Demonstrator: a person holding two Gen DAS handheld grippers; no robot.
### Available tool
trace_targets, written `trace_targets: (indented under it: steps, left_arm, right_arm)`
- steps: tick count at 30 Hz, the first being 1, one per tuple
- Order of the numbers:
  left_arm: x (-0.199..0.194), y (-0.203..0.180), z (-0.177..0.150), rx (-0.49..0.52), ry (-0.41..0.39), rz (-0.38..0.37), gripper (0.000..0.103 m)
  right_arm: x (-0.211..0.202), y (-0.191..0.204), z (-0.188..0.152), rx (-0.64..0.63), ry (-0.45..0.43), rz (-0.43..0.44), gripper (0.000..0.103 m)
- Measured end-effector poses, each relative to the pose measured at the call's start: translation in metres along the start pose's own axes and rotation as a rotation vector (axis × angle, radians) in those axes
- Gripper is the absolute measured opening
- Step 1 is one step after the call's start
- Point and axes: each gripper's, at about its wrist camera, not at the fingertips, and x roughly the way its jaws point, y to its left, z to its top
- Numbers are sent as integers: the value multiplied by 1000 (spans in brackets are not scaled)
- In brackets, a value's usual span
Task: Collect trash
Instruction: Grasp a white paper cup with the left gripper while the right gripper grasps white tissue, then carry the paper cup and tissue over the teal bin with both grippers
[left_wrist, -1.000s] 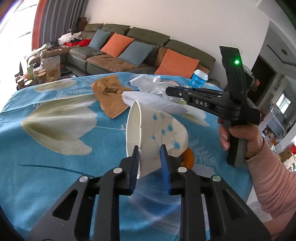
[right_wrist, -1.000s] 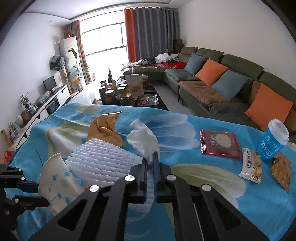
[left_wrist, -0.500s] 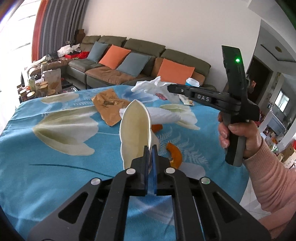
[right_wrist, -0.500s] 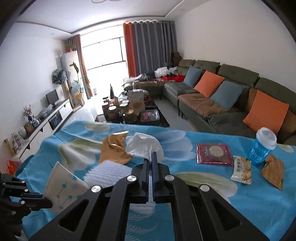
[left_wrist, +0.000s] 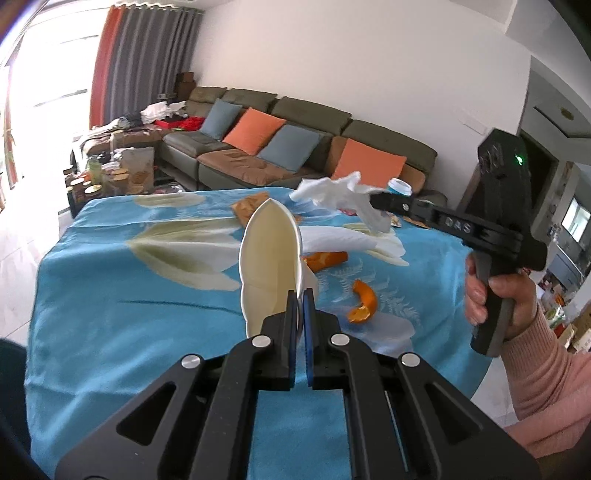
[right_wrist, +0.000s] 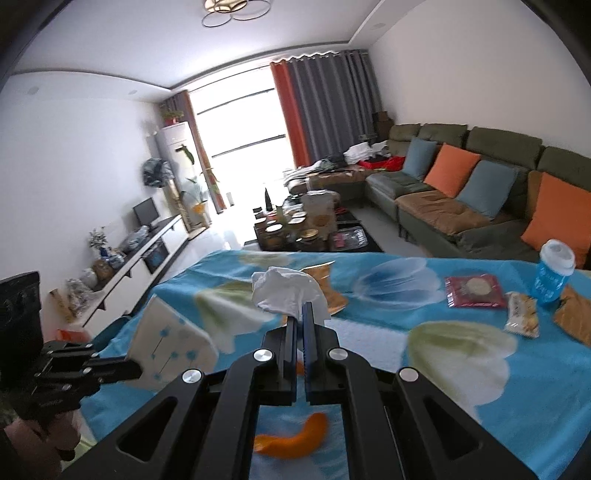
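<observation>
Both grippers lift trash clear of the worktop, one piece each.

The left gripper (left_wrist: 300, 295) has its fingers closed on the wall of a crushed paper cup (left_wrist: 269, 258), pinched flat so it cannot slip, and holds it above the blue flowered worktop (left_wrist: 110, 295). The right gripper (right_wrist: 300, 314) has its fingers clamped on one crumpled white tissue (right_wrist: 284, 291), raised likewise, probably so both go to a bin in one trip; no bin shows. Left lying: two orange peel pieces (left_wrist: 360, 302), one white foam sheet (left_wrist: 343, 240), one brown wrapper (right_wrist: 327, 288), and, well apart at the far side, one red packet (right_wrist: 474, 291), one snack packet (right_wrist: 522, 319) and one upright blue lidded cup (right_wrist: 554, 273).
</observation>
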Motion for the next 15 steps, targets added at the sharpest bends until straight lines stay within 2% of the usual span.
trace_targets:
  steps: [15]
  left_arm:
    - [-41,18,-23,-53,-6,97,4]
  right_arm:
    - [10,46,-23,0,48,127,2]
